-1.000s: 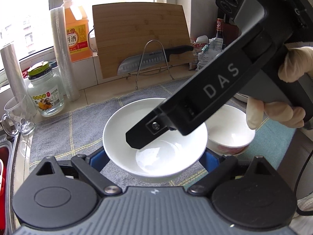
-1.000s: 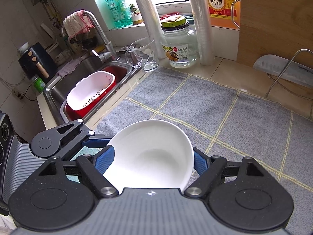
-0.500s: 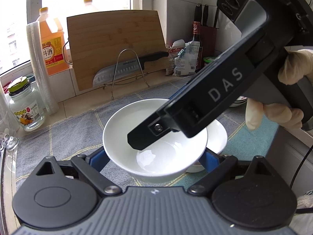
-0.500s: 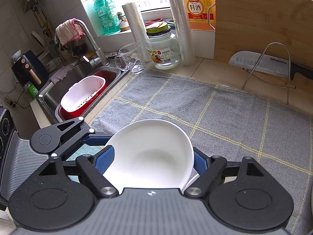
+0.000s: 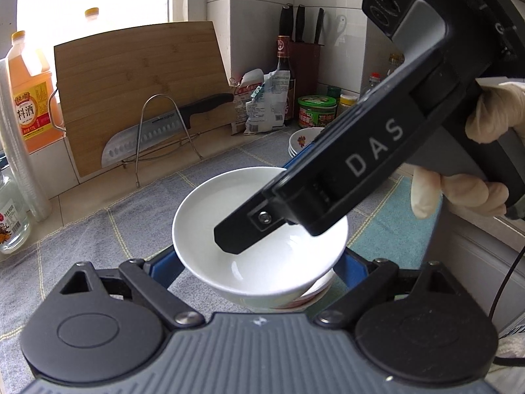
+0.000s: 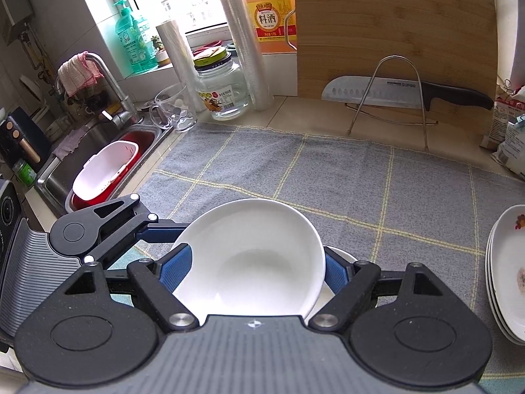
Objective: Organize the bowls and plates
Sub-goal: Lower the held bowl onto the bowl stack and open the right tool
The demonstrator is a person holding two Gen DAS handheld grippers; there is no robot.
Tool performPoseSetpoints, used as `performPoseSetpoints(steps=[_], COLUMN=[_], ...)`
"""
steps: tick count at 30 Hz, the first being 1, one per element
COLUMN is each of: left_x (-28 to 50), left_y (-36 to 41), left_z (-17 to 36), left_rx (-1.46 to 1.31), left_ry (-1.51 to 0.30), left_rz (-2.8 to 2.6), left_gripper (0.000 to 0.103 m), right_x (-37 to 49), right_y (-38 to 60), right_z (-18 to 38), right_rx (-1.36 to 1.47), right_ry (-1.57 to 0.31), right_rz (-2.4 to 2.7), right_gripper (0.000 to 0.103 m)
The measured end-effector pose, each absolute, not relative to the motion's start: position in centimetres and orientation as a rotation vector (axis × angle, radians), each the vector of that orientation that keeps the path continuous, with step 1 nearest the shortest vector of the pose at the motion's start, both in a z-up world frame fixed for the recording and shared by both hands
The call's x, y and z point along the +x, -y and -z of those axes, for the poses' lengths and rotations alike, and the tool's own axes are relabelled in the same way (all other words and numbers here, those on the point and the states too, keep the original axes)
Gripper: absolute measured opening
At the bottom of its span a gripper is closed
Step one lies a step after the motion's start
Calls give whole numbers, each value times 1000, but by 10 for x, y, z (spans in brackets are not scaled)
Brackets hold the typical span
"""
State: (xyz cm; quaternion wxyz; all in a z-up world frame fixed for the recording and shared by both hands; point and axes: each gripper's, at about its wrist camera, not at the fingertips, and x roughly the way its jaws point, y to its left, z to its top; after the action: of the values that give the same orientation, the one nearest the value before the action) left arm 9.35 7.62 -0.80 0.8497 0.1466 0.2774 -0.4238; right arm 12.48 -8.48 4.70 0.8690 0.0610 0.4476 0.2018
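While the white bowl (image 5: 259, 239) hangs just above a second bowl (image 5: 315, 295) whose patterned rim peeps out beneath it at five o'clock, the step in hand looks like stacking: one bowl carried over to nest in another on the grey checked mat (image 6: 328, 177).

Both tools are on it. The left hand-held gripper (image 5: 259, 264) has its blue pads pressed on the bowl's outer wall from nine and three o'clock, pinching it across its width. The right hand-held gripper (image 6: 252, 271) also pinches the bowl at its sides; in the left view one of its fingers (image 5: 249, 229) reaches down into the bowl from two o'clock.

The next move, I judge, calls for centring the carried bowl over the lower one and lowering it level before either grip lets go; a tilt would catch rim on rim.

For room: a stack of plates (image 6: 507, 272) sits near at three o'clock in the right view, the closest thing to knock. The mat toward twelve o'clock is free up to the wire rack with the knife (image 6: 403, 93) and the cutting board (image 6: 393, 32). The sink (image 6: 98, 151) drops away at ten o'clock, and the table edge lies close at the person's side.
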Motion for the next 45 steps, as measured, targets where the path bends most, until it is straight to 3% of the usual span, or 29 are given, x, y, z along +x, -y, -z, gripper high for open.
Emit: performPoseSetpoints(steps=[45], left_x=[111], left_y=[-45], left_z=[31], left_rx=[332], left_ry=[-666], left_rz=[942], left_gripper=[95], right_x=[132], right_y=[109], right_z=[-16], right_rx=[145], right_ry=[-986], right_rz=[-336], right_gripper=[87])
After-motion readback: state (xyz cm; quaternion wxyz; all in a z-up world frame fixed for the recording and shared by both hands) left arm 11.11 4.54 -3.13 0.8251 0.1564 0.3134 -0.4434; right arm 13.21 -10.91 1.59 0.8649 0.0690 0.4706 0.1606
